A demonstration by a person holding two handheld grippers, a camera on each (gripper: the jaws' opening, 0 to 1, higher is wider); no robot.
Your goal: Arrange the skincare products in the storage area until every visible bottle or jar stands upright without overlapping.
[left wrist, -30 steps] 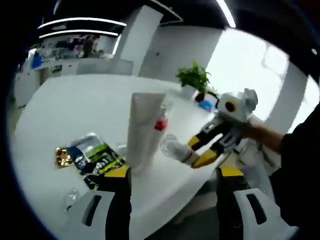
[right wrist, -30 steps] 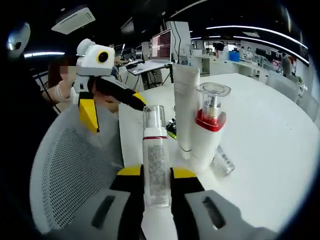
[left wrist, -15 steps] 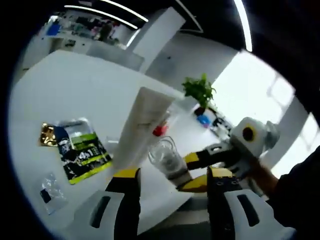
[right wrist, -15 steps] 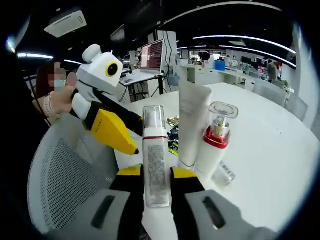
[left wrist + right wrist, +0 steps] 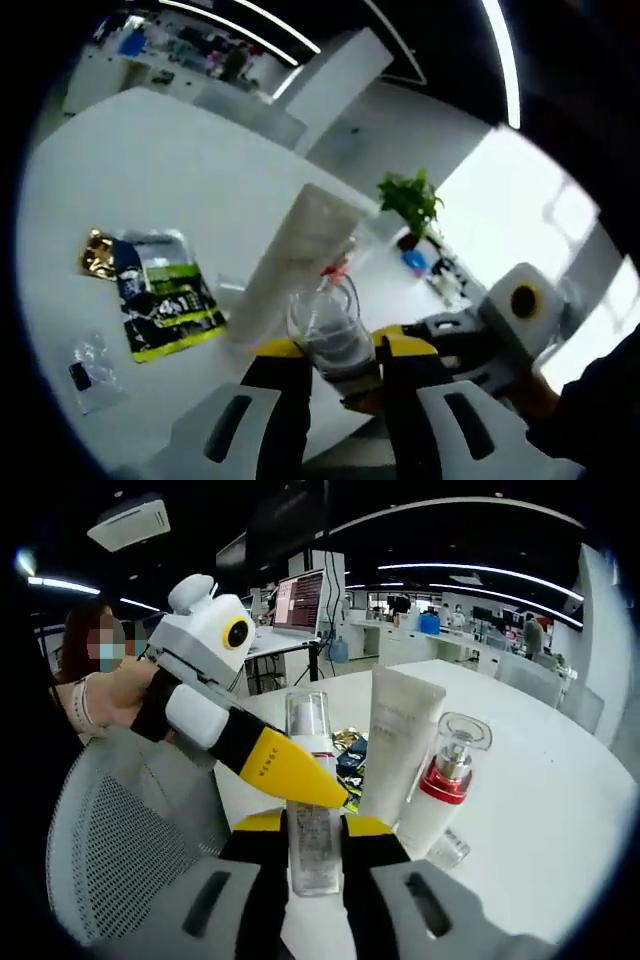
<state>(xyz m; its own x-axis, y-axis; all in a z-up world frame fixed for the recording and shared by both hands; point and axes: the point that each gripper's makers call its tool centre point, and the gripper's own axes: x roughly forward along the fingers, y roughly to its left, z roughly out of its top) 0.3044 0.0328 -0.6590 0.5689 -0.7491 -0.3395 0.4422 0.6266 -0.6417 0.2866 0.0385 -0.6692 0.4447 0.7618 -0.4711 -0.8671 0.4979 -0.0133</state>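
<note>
— Where is the bottle (image 5: 312,815) at this moment?

— Between the right gripper (image 5: 314,830)'s two jaws, upright in the right gripper view, its clear cap at the top and its printed label facing the camera. The jaws are clenched against its lower body, one on each side.

— And the other tool?

— The left gripper (image 5: 342,352) has its jaws around the same bottle (image 5: 331,337). In the left gripper view the clear cap sits between the two yellow tips, close on both sides. Whether they press it or only frame it, I cannot tell. In the right gripper view that left gripper (image 5: 300,777) comes in from the left, with one yellow jaw lying across the front of the bottle below the cap; a person's hand (image 5: 110,695) grips its white body.

— What stands near the bottle?

— Just behind it on the white table (image 5: 520,810) stands a tall white tube (image 5: 397,742), and beside the tube a pump bottle (image 5: 442,785) with a red collar and a clear cap, both upright. A small clear jar (image 5: 446,848) lies on its side at the pump bottle's foot.

— Anything flat on the table?

— Yes, in the left gripper view a dark and green sachet (image 5: 165,305) lies flat, with a gold packet (image 5: 97,250) touching its far corner and a small clear packet (image 5: 88,365) apart from them, nearer the table's edge. The white tube (image 5: 292,265) rises beside the sachet.

— And beyond?

— A potted plant (image 5: 412,200) at the table's far end, and a grey mesh chair (image 5: 110,850) below the left gripper in the right gripper view.
</note>
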